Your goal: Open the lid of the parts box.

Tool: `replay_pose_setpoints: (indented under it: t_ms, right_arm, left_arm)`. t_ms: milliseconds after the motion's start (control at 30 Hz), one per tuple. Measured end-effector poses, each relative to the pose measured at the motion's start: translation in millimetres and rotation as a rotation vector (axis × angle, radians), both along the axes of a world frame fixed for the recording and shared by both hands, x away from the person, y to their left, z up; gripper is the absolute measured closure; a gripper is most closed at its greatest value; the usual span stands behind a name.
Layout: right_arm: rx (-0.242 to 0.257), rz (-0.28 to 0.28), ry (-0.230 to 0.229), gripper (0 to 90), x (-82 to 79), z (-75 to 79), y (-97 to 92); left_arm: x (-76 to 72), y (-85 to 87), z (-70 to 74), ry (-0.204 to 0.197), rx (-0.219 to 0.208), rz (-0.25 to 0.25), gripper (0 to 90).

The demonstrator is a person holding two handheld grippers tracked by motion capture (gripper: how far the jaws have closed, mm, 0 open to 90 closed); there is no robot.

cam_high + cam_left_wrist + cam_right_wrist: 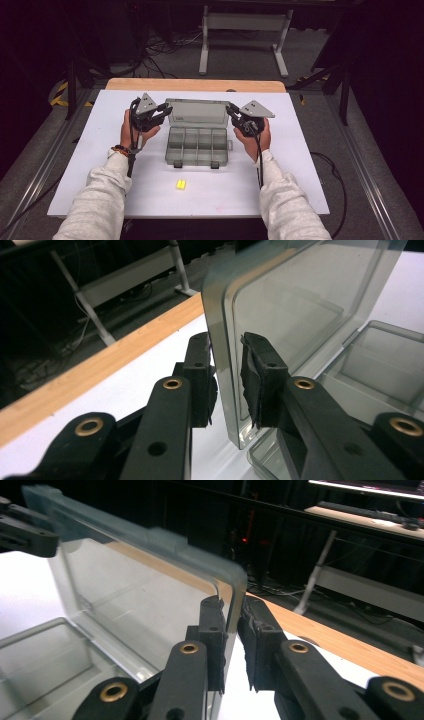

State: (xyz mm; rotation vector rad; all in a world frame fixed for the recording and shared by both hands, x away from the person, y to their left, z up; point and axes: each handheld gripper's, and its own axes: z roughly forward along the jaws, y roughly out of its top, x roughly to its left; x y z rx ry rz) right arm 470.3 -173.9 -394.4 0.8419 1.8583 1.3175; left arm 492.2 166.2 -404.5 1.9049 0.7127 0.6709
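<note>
A clear plastic compartment box (170, 150) sits open at the middle of the white table, its lid (197, 112) standing up at the far side. My left gripper (167, 109) is shut on the lid's left edge. In the left gripper view my left gripper (227, 375) has that lid (300, 300) edge between its pads, with the box's base (380, 365) below. My right gripper (230, 109) is shut on the lid's right edge. In the right gripper view my right gripper (234, 630) clamps the lid (125, 590) corner. A small yellow piece (180, 184) lies in front of the box.
The white table top (75, 165) has a wooden strip (195, 84) along its far edge. Beyond it stand a white desk frame (245, 22) and cables on a dark floor. The box's compartments look empty.
</note>
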Motion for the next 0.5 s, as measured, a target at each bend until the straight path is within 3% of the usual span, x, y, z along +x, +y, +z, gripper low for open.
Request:
replay_pose_setpoints:
  t_ms: [133,200,267,333,500]
  right_arm:
    - [0.03,-0.02,0.02,81.1,9.2,-9.7,1.0]
    - [0.052,-0.027,0.032,81.2,13.1,-15.0,1.0]
    - [0.052,-0.034,0.038,81.3,14.7,-17.7,1.6]
    - [0.045,-0.051,0.048,81.6,18.3,-25.4,3.6]
    - [0.052,-0.063,0.079,81.3,24.4,-35.6,4.1]
  left_arm:
    - [6.1,-1.2,-9.2,0.017,-0.032,0.019,74.9]
    - [8.9,-2.7,-13.8,0.031,-0.029,0.028,75.0]
    - [10.2,-3.1,-15.9,0.032,-0.032,0.034,75.0]
    - [13.0,-3.0,-21.4,0.053,-0.064,0.04,75.1]
    - [17.2,-4.9,-33.6,0.085,-0.053,0.06,75.2]
